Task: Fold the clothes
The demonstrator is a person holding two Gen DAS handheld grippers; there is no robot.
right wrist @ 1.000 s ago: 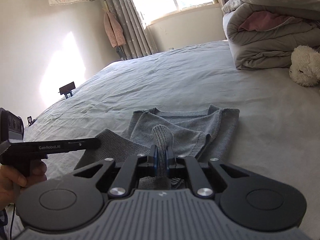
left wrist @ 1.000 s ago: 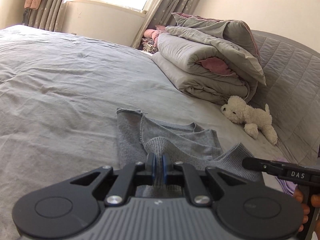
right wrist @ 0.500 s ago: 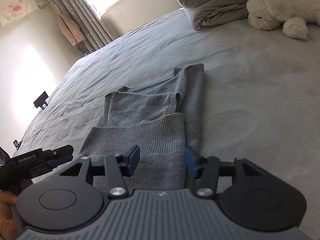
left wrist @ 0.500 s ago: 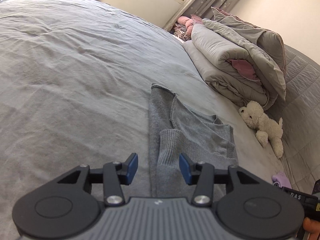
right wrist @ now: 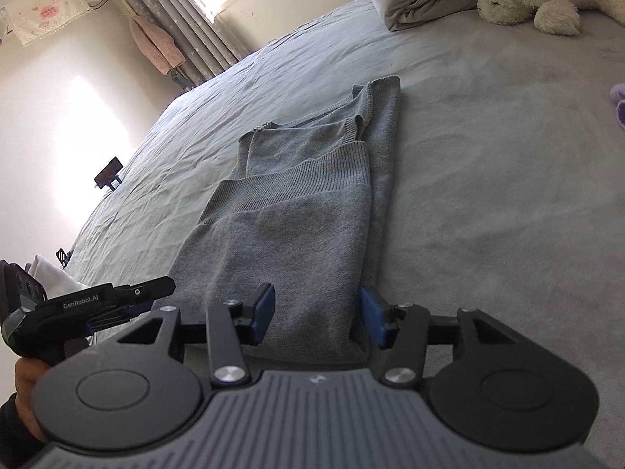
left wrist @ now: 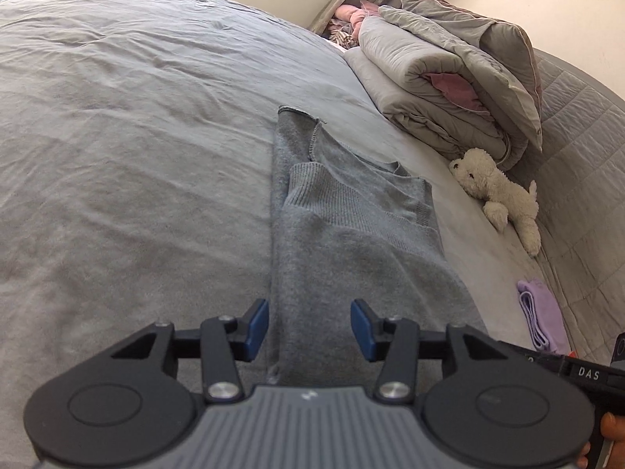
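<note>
Lying flat on a wide grey bed [left wrist: 117, 136], a grey knitted sweater [left wrist: 351, 242] has its ribbed hem folded up over its body, leaving a long narrow strip that runs away from the cameras toward the collar.

The left gripper [left wrist: 309, 326] sits over the sweater's near left edge. Its blue pads [left wrist: 258, 322] stand about half open and have just parted; one is over the sheet, the other over the knit, and nothing is clamped.

The right gripper [right wrist: 318, 316] is at the near right edge, also half open after just releasing. Cloth lies under the gap, but the pads press on nothing.

A person's hand shows at the frame edge in each wrist view, holding the other tool.

Off to the side are a rolled grey duvet [left wrist: 441, 78], a white plush bear [left wrist: 496, 191] and a small folded lilac cloth [left wrist: 539, 316].

Risks, as a judgement: the top layer lies loose, so a pad dragging across it as the tools pull away could skew or reopen the fold. A later grip might catch only the upper layer, or pinch the bedsheet along with the knit. The soft, wrinkled bedding could let the edges drift out of line.
</note>
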